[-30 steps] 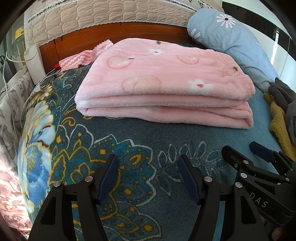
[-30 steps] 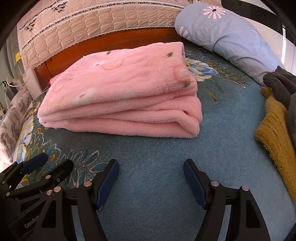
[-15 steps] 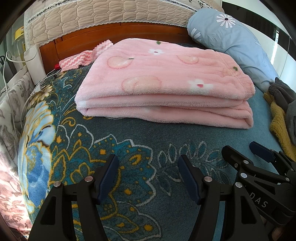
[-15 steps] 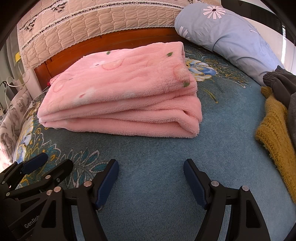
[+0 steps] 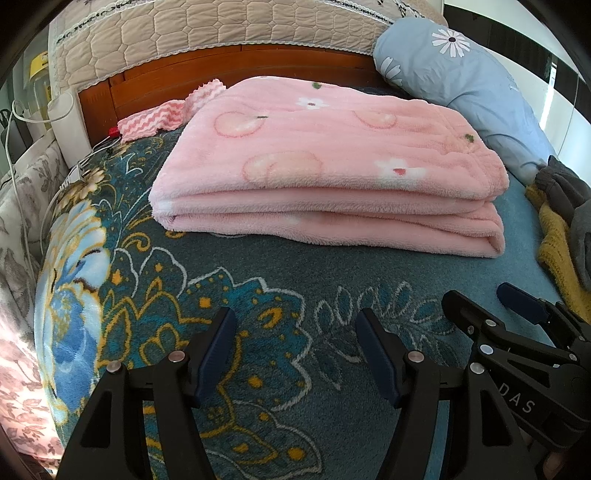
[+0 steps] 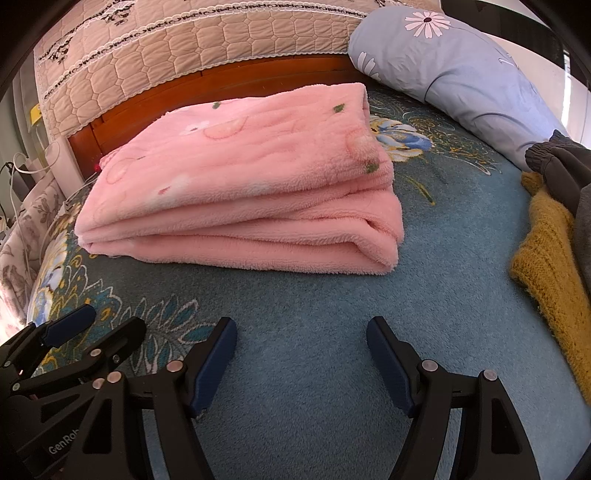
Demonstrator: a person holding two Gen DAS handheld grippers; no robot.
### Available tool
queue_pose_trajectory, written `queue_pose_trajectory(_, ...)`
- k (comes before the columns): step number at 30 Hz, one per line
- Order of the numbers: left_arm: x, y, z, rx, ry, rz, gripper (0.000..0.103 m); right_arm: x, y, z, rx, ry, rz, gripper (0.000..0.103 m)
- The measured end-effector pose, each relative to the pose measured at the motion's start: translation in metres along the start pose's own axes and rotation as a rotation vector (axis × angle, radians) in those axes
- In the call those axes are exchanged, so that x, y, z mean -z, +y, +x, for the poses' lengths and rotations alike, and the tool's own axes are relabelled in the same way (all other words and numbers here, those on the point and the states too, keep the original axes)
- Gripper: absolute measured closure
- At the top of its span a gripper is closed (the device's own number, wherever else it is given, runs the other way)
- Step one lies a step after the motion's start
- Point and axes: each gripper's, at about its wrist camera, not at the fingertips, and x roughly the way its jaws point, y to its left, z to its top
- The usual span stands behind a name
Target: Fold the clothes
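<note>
A plush teal bedspread with a woven-looking flower pattern in blue, gold and white covers the whole bed; toward the right its pile turns to plain blue-green. Behind it runs one headboard of smooth reddish wood, draped with a beige quilt stitched in rounded hexagon cells and edged with lace.

The task's thing, one pink fleece blanket, lies folded into a thick, soft rectangle in the middle of the bedspread, near the headboard and well apart from both grippers. It shows about four stacked layers along its near edge, with a rounded fold at the right end. Peach circles, small white flowers and green specks dot its fuzzy top.

One long pillow, in smooth pale-blue cloth printed with daisies, leans at the far right corner. At the right edge lie two garments: a coarse mustard knit and, partly on top of it, a dark grey piece with a gathered cuff. A small pink-and-white ribbed cloth is tucked against the headboard at the left.

Two grippers hang over the near bedspread, side by side. The left gripper has its jaws spread, with nothing between the dark blue pads. The right gripper is likewise spread and empty.
</note>
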Motion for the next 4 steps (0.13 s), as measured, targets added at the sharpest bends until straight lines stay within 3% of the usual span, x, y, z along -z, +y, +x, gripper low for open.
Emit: queue_pose_trajectory(4, 0.0003, 0.001, -0.0002, 0.008, -0.002, -0.004, 0.033, 0.0002, 0.0, -0.0002, 0.0, 0.0, 0.001, 0.026)
